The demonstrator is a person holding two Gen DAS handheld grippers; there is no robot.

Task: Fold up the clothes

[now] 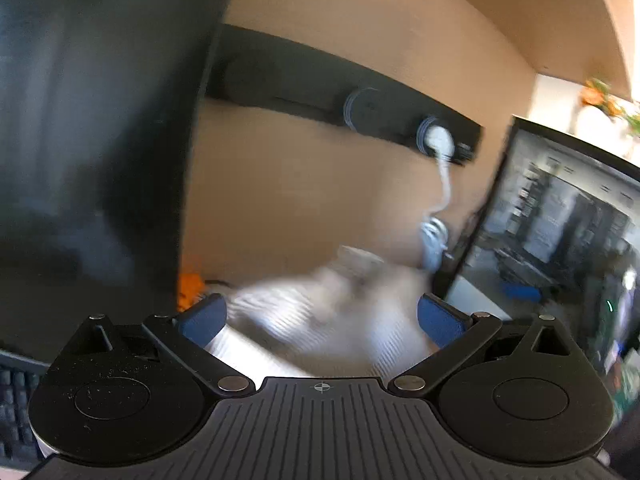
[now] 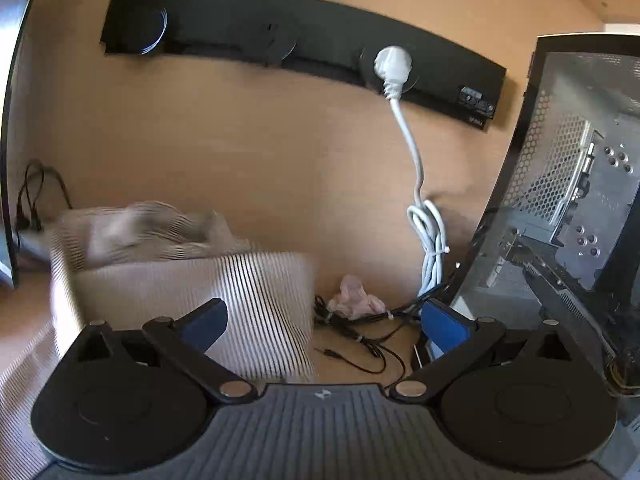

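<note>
Lying bunched on the desk, the striped garment (image 2: 192, 276) sits left of the white power cable (image 2: 428, 240), well short of the glass-sided computer case (image 2: 560, 208). Left gripper (image 1: 322, 318): fingers spread wide, nothing held, cloth just ahead. Right gripper (image 2: 324, 320): fingers also wide apart, empty, cloth by its left pad. Fabric looks thin, soft and light; likely to sag and slip into folds. Best hold, I judge: a straight hem or corner, one per gripper. Left view blurred.

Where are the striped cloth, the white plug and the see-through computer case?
striped cloth (image 2: 256, 304): right wrist view, its front fold.
white plug (image 2: 393, 63): right wrist view, its round head in the black strip.
computer case (image 2: 568, 184): right wrist view, its glass side.
</note>
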